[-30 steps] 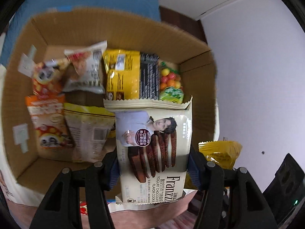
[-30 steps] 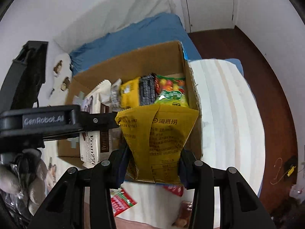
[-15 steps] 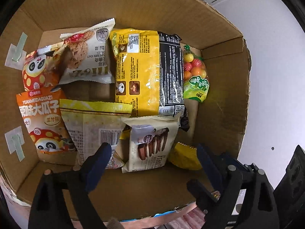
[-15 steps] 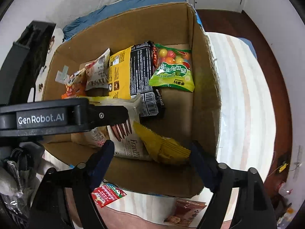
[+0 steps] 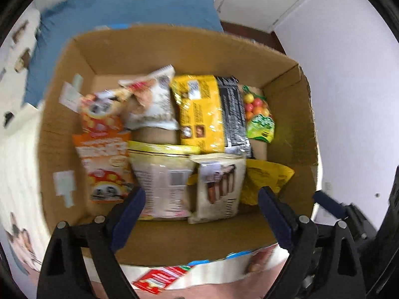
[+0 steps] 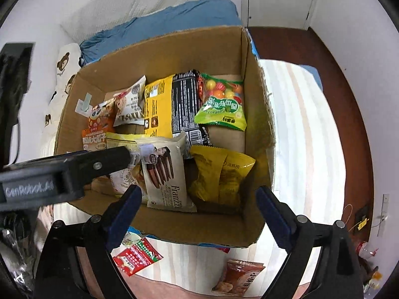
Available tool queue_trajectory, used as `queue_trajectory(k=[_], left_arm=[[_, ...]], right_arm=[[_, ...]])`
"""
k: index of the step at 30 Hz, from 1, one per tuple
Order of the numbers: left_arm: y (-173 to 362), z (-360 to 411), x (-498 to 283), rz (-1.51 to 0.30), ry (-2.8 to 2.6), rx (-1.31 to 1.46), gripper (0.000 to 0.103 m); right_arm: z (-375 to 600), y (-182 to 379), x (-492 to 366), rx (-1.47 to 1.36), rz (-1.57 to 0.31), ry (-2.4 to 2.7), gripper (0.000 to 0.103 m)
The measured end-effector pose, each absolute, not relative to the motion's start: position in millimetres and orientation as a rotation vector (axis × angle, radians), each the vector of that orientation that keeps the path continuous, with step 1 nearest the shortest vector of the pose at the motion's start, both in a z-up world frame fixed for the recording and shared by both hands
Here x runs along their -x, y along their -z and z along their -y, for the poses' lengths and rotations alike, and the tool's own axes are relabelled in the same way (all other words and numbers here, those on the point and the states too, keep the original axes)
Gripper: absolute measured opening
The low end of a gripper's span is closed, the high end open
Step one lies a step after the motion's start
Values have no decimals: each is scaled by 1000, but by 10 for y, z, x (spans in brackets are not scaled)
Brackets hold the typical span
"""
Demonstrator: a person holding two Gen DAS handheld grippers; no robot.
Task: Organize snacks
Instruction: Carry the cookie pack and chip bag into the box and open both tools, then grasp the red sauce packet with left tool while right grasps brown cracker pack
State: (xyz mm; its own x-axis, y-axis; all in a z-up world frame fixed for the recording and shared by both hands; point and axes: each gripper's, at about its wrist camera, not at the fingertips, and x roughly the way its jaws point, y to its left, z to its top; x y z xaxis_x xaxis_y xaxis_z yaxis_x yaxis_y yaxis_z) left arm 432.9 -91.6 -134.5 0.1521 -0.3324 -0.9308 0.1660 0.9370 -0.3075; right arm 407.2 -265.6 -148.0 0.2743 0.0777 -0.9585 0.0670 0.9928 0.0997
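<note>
Both claws spread and holding nothing above a cardboard box full of snacks.

Low in the right wrist view, the right claw (image 6: 198,204) gapes wide with nothing between its blue pads; just beyond it, on the striped surface at the bottom of the frame, lie a red packet (image 6: 137,256) and a brown-red packet (image 6: 239,276), outside the box. The left claw (image 5: 199,206) is likewise wide apart and empty, hanging over the near edge of the cardboard box (image 6: 174,49). Inside, nearest the claws, a cream cookie packet (image 6: 167,174) lies at mid-frame, touching a crumpled yellow bag (image 6: 222,174) to its right. Further in sit a yellow-and-black packet (image 6: 172,102) and, at upper right of the box, a green candy bag (image 6: 222,104). Orange packets (image 5: 102,149) lie along the left side. Behind the box, at the top of the frame, lies blue bedding (image 6: 162,22).
</note>
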Motion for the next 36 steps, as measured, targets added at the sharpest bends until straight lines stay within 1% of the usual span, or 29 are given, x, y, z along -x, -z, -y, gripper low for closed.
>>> queue_trajectory(k=[3, 11, 19, 26, 30, 36], left_arm=[[1265, 800, -4185, -1297, 316, 90, 92], [1202, 611, -3880, -1165, 237, 13, 92], [1161, 567, -3700, -1111, 213, -17, 92], [906, 440, -3415, -990, 196, -9, 92], [705, 377, -3131, -890, 183, -24, 92], [474, 323, -2726, -809, 194, -19, 92]], right_arm=[[2650, 1439, -3993, -125, -1262, 11, 95], [2598, 1421, -3811, -118, -1223, 30, 95], [2534, 1371, -3711, -118, -1191, 32, 95], [2469, 1102, -3480, -82, -1093, 50, 96], [2422, 913, -3228, -56, -1025, 59, 96], [2359, 641, -2778, -53, -937, 63, 96]])
